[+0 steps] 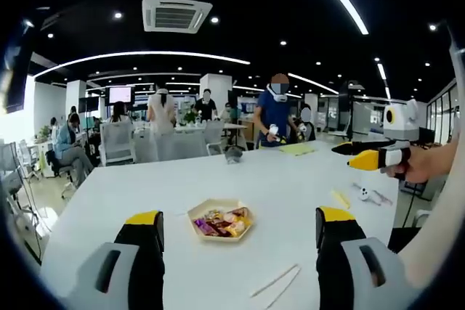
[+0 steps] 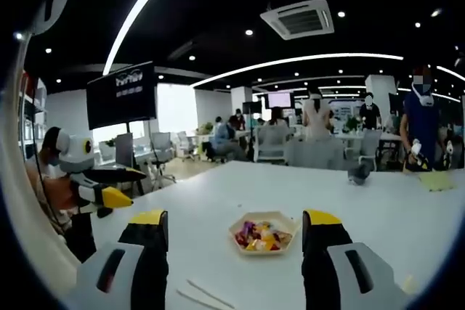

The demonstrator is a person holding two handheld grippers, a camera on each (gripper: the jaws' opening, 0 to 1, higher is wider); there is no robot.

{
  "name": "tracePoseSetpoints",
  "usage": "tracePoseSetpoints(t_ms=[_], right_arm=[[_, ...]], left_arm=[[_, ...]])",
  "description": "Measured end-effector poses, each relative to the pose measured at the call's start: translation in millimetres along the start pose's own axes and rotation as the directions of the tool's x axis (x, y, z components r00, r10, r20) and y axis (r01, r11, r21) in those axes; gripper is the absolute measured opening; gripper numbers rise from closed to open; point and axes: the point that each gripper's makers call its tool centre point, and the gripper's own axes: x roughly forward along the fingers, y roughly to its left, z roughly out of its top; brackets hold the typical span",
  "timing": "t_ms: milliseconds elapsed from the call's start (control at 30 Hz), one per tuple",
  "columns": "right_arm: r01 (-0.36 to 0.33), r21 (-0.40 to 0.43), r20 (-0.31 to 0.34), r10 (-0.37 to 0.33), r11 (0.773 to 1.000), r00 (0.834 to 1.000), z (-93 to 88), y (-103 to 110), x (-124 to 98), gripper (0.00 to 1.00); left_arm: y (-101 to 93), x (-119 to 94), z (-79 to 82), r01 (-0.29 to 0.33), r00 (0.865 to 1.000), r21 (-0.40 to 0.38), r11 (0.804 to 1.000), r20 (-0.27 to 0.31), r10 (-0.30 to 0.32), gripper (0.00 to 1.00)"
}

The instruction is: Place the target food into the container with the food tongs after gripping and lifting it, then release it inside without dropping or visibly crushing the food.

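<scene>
Candy in bright wrappers, heaped in a shallow beige hexagonal tray, sat at the lower centre of the left gripper view, on the white table. I judged that I was at the very start: nothing gripped, nothing lifted. The left gripper had its black, yellow-tipped jaws wide apart and empty, and they framed the tray from each side of the frame bottom. The right gripper stood the same way in its own view, jaws spread and holding nothing, with the tray between them, a little further up.

The next move, as I saw it, called for picking up the food tongs. I could not identify them with certainty; a thin pale pair of sticks lay at the lower right of the left gripper view, near the tray, and similar thin lines showed at the bottom centre of the right gripper view. Which container was the goal I could not tell.

The left gripper view alone showed small white and yellow items at mid right.
</scene>
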Motion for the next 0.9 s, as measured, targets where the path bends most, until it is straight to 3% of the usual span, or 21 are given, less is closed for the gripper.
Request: tracePoseSetpoints(t_ms=[367, 700, 900], right_arm=[[-0.006, 0.002, 0.056, 0.006, 1.000, 0.998, 9.1, 1, 0, 0.83], [0.017, 0.014, 0.103, -0.018, 1.000, 0.994, 9.1, -7, -4, 0.91], [0.018, 0.000, 0.086, -0.018, 1.000, 0.996, 1.2, -5, -1, 0.92]], left_arm=[[0.9, -3, 10.0, -0.010, 0.999, 0.000, 1.000, 0.045, 0.010, 0.96], [4.2, -8, 0.5, -0.028, 0.999, -0.005, 1.000, 0.042, 0.028, 0.99], [4.3, -12, -2.4, -0.025, 0.998, 0.017, 1.000, 0.065, 0.024, 0.99]])
